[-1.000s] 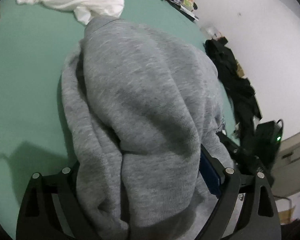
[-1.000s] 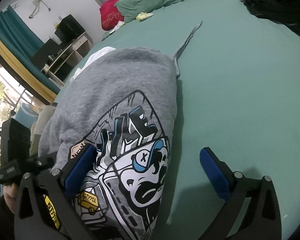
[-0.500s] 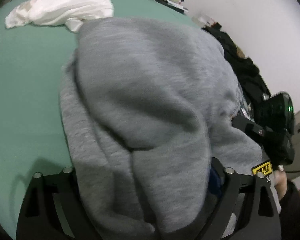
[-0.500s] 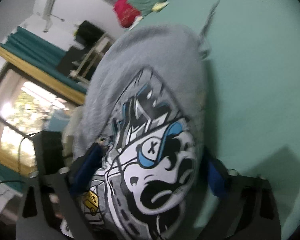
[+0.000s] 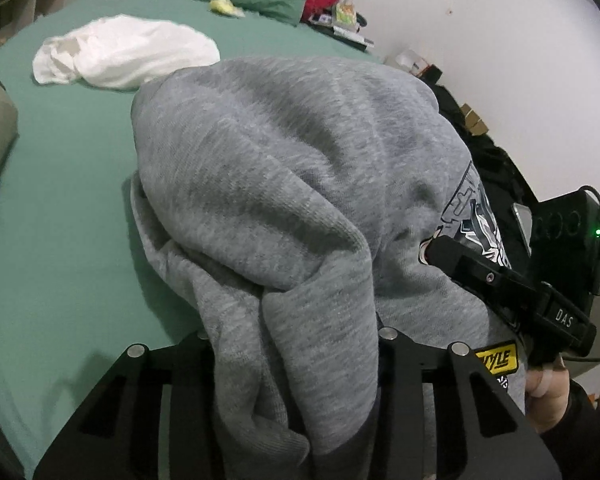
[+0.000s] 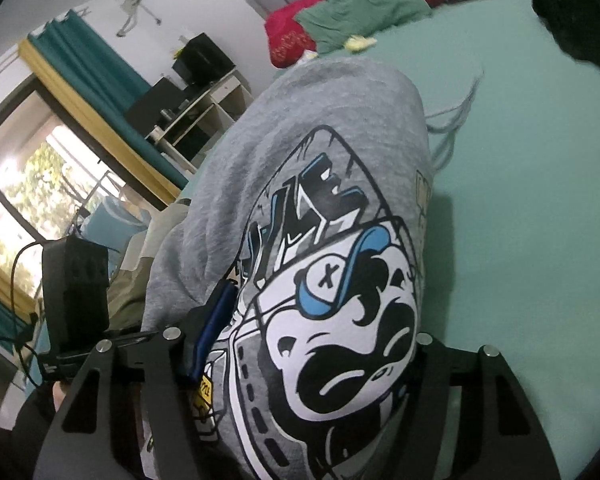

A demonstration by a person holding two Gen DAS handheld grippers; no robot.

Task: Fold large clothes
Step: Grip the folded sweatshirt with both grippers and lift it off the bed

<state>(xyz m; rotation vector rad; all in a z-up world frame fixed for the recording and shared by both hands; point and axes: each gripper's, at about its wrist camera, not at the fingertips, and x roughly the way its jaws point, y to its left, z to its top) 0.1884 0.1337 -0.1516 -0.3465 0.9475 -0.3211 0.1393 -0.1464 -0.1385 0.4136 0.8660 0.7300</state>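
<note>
Green bed (image 5: 60,216): one grey sweatshirt (image 5: 284,184), pinched by two closing grippers, left gripper (image 5: 292,344), right gripper (image 6: 312,336).

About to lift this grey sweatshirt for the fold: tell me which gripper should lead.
Neither clearly; I'd lead with both. The left gripper is closing on a thick bunch of the grey sweatshirt, and the right gripper is closing across its printed front, fabric filling both. Lifting one side alone would probably skew it.

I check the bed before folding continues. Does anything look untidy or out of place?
Yes. The grey hoodie is bunched in a heap, not flat. A white garment lies crumpled behind it on the green sheet, and dark clothes are piled at the bed's edge near the wall.
</note>
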